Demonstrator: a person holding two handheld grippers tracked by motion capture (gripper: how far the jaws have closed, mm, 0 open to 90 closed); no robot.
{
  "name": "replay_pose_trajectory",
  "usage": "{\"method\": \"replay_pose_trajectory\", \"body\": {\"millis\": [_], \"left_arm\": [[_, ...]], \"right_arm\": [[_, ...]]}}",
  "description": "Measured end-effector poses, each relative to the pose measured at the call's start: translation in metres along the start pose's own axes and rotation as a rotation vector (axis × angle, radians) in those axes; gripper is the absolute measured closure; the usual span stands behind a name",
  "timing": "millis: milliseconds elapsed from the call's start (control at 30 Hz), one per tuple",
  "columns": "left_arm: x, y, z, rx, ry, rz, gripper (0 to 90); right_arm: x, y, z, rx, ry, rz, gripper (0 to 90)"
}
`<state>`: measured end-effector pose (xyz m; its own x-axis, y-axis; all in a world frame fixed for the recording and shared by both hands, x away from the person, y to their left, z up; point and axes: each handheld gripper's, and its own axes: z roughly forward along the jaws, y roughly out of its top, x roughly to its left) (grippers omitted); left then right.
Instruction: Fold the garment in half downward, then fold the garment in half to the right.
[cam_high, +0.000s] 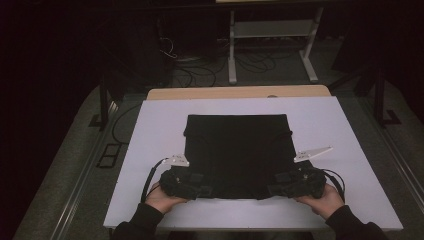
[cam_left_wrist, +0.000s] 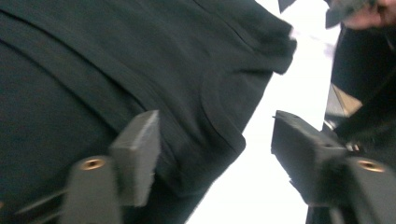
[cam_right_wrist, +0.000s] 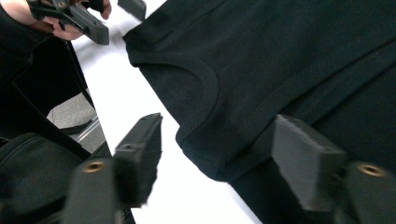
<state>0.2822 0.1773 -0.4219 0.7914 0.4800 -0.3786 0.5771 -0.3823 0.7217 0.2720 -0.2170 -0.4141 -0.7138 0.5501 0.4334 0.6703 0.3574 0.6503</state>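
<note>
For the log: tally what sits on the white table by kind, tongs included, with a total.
Black folded garment: 1
Handheld tongs: 2, the left tongs and the right tongs, both open at the garment's near corners
Total: 3, all on the white table

The shirt is matt black knit cloth, finely ribbed at its neckband. The worktop has a smooth white matt face with a pale wood edge. The right claw has matt black jaws with brass-coloured inserts.
</note>
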Motion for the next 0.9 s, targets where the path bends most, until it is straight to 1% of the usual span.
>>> {"method": "replay_pose_trajectory", "body": {"millis": [33, 67, 133, 200, 267, 333, 367, 400, 433, 467, 533, 567, 700, 800, 900], "left_arm": [[0.001, 0.0, -0.002, -0.013, 0.003, -0.008, 24.4], [0.003, 0.0, -0.003, -0.022, 0.007, -0.013, 22.1], [0.006, -0.001, -0.007, -0.049, 0.02, -0.02, 16.4], [0.008, -0.003, -0.01, -0.073, 0.035, -0.025, 14.1], [0.009, -0.004, -0.013, -0.096, 0.056, -0.029, 12.0], [0.011, -0.005, -0.016, -0.116, 0.085, -0.023, 8.7], [0.011, -0.006, -0.016, -0.116, 0.096, -0.021, 6.2], [0.011, -0.006, -0.017, -0.114, 0.103, -0.013, 4.6], [0.012, -0.007, -0.017, -0.107, 0.114, -0.003, 2.5], [0.012, -0.007, -0.018, -0.101, 0.127, 0.005, 0.7], [0.012, -0.008, -0.018, -0.092, 0.147, 0.019, 0.0], [0.012, -0.009, -0.018, -0.095, 0.152, 0.017, 0.0], [0.01, -0.009, -0.02, -0.114, 0.16, 0.036, 0.0], [0.01, -0.01, -0.022, -0.127, 0.179, 0.046, 0.0], [0.01, -0.011, -0.024, -0.125, 0.197, 0.057, 0.0]], "right_arm": [[0.001, 0.0, 0.0, -0.008, -0.011, -0.015, 24.0], [0.001, 0.001, 0.001, -0.008, -0.014, -0.018, 22.2], [0.003, 0.001, 0.001, -0.014, -0.021, -0.033, 20.5], [0.004, 0.001, 0.002, -0.014, -0.016, -0.046, 20.2], [0.005, 0.001, 0.004, -0.017, -0.008, -0.059, 15.2], [0.005, 0.002, 0.005, -0.026, -0.014, -0.06, 10.9], [0.005, 0.003, 0.005, -0.03, -0.024, -0.068, 7.8], [0.006, 0.004, 0.006, -0.026, -0.035, -0.072, 2.0], [0.006, 0.005, 0.007, -0.022, -0.043, -0.075, 0.0], [0.005, 0.006, 0.007, -0.02, -0.052, -0.083, 0.0], [0.006, 0.008, 0.008, -0.024, -0.066, -0.093, 0.0], [0.006, 0.009, 0.009, -0.031, -0.073, -0.096, 0.0], [0.005, 0.015, 0.009, -0.046, -0.082, -0.108, 0.0], [0.004, 0.019, 0.007, -0.061, -0.087, -0.111, 0.0], [0.001, 0.024, 0.005, -0.076, -0.094, -0.115, 0.0]]}}
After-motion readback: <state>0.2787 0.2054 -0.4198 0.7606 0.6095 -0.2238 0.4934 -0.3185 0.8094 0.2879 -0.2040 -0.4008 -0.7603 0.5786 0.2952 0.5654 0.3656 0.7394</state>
